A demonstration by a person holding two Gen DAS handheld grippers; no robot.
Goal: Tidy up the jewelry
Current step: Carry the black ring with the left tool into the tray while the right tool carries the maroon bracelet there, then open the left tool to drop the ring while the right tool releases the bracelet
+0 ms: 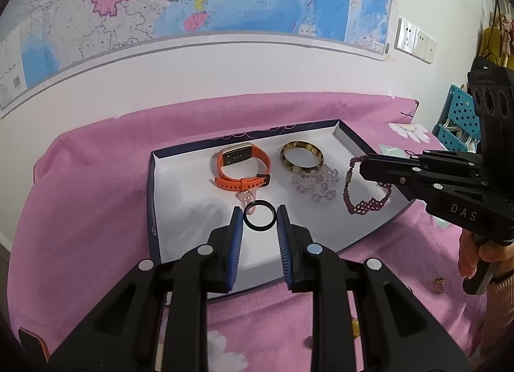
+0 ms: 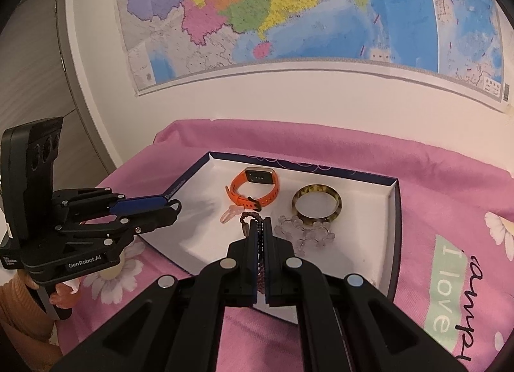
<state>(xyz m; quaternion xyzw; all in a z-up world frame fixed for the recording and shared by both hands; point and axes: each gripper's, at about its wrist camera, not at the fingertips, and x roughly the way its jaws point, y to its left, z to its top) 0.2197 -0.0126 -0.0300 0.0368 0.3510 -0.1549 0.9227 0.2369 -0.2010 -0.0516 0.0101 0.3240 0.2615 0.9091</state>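
Note:
A white-lined box tray [image 1: 180, 208] lies on the pink cloth. In it are an orange watch [image 1: 242, 166], a tortoiseshell bangle [image 1: 302, 155], a clear bead bracelet [image 1: 316, 185] and a small pink piece [image 1: 247, 196]. My left gripper [image 1: 259, 216] holds a black ring [image 1: 259, 215] between its blue pads, just above the tray floor. My right gripper [image 2: 261, 227] is shut on a dark red beaded bracelet [image 1: 366, 203], which hangs over the tray's right side. The tray [image 2: 390, 211], watch [image 2: 253, 190], bangle [image 2: 316, 206] and red bracelet [image 2: 249, 219] also show in the right wrist view.
A small gold item [image 1: 438, 282] lies on the pink cloth [image 1: 80, 211] to the right of the tray. A wall map [image 1: 192, 2] hangs behind. A blue perforated basket [image 1: 456, 114] stands at the far right. A door [image 2: 32, 66] is at the far left.

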